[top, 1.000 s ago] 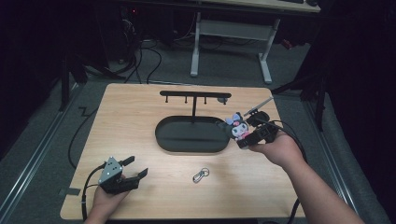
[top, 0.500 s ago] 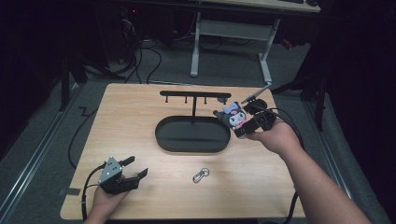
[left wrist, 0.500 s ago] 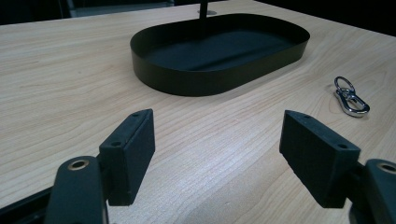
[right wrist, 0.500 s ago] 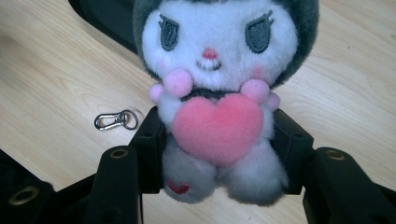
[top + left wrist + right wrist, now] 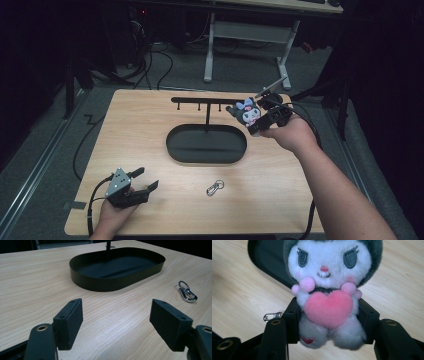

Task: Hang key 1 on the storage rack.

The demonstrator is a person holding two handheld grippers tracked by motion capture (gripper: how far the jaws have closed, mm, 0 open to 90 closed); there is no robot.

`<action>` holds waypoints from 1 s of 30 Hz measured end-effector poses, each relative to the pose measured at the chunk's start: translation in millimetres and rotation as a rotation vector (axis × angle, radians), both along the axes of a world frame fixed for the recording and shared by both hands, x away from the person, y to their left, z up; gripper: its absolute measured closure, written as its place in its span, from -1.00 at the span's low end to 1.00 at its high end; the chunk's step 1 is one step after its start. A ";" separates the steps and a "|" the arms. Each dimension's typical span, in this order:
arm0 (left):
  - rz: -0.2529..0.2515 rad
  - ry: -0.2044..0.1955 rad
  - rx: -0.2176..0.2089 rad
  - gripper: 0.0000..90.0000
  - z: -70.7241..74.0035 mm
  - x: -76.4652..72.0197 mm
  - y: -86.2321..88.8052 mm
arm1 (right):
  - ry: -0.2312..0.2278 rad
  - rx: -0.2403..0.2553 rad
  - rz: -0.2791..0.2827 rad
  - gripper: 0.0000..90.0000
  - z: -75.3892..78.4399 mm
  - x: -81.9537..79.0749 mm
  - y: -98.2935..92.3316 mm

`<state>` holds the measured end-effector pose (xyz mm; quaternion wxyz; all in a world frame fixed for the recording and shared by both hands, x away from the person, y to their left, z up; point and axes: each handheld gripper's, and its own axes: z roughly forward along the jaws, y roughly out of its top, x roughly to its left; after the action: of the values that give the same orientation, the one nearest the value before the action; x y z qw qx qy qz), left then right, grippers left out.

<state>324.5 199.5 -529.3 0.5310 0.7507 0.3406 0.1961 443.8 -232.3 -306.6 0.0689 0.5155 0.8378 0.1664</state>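
Plush toy [image 5: 328, 300] clamped at its body between right gripper [image 5: 257, 121] jaws, held up off table [image 5: 150, 125] over far right end of black oval tray [image 5: 175, 147], near hook rack [image 5: 205, 101]. Left gripper [image 5: 145, 181] resting low at near left corner, jaws wide apart on nothing. Metal clip [image 5: 215, 187] lying on wood just in front of tray.
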 end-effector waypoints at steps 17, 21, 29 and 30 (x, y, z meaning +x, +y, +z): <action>-0.006 -0.001 0.008 -0.39 0.0 -0.1 -0.3 | -0.024 -0.018 -0.046 0.08 -5.8 6.6 -14.5; -0.006 -0.001 0.007 -0.39 -0.1 -0.1 -0.8 | -0.009 -0.014 -0.056 0.08 -17.8 2.5 -22.2; -0.008 0.000 0.015 -0.39 -0.2 -0.2 -1.4 | 0.031 -0.015 -0.060 0.08 -49.1 0.3 -27.7; -0.008 0.000 0.015 -0.39 -0.2 -0.2 -1.4 | 0.031 -0.012 -0.056 0.08 -52.5 0.9 -26.8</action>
<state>324.3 198.1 -529.5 0.5263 0.7559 0.3361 0.1965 444.7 -259.1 -359.1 0.0639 0.5407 0.8250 0.1513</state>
